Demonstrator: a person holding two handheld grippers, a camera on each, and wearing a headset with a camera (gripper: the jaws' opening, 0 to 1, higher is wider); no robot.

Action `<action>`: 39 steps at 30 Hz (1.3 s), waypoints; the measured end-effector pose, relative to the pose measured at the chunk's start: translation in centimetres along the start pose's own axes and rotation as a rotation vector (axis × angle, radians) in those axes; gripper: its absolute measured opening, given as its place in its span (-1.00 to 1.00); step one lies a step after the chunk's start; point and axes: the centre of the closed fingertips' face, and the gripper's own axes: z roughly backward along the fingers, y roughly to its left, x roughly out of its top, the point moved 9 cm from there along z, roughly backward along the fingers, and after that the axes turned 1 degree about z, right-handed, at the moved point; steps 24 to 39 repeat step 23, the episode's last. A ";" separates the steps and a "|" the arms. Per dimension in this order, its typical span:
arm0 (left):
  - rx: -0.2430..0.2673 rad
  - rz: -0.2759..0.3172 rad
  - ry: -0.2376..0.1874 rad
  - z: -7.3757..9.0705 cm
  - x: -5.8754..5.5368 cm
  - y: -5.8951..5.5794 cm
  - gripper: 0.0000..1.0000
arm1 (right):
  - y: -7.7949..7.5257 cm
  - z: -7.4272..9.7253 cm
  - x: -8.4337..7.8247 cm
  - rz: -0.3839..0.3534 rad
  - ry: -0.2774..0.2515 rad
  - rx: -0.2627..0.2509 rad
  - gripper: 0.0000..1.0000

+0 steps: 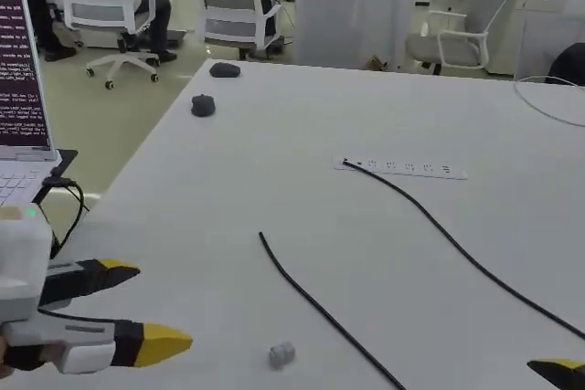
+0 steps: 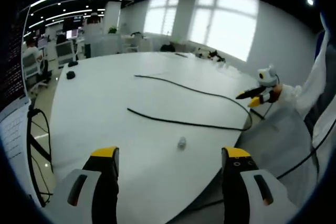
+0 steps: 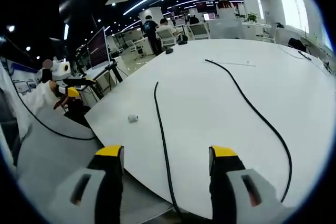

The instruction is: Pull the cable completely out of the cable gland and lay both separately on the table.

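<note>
Cable gland (image 1: 281, 353), lower centre, separate from cable (image 1: 320, 308), between left gripper (image 1: 163, 307) and right gripper (image 3: 165, 153); both pairs of jaws apart.

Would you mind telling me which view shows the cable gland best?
The head view: the cable gland appears largest there, lying on the table apart from the cable. Both gripper views show it as a small pale speck.

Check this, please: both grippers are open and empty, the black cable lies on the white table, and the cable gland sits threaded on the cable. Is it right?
Not quite. The head view shows the cable gland lying alone on the table, apart from the cable, not threaded on it. The rest holds: the left gripper and right gripper are open and empty.
</note>
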 end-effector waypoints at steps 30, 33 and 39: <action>0.021 0.056 0.027 0.2 -0.9 -0.8 0.70 | 0.1 0.8 -1.6 -0.067 0.009 -0.014 0.32; 0.021 0.056 0.027 0.2 -0.9 -0.8 0.70 | 0.1 0.8 -1.6 -0.067 0.009 -0.014 0.32; 0.021 0.056 0.027 0.2 -0.9 -0.8 0.70 | 0.1 0.8 -1.6 -0.067 0.009 -0.014 0.32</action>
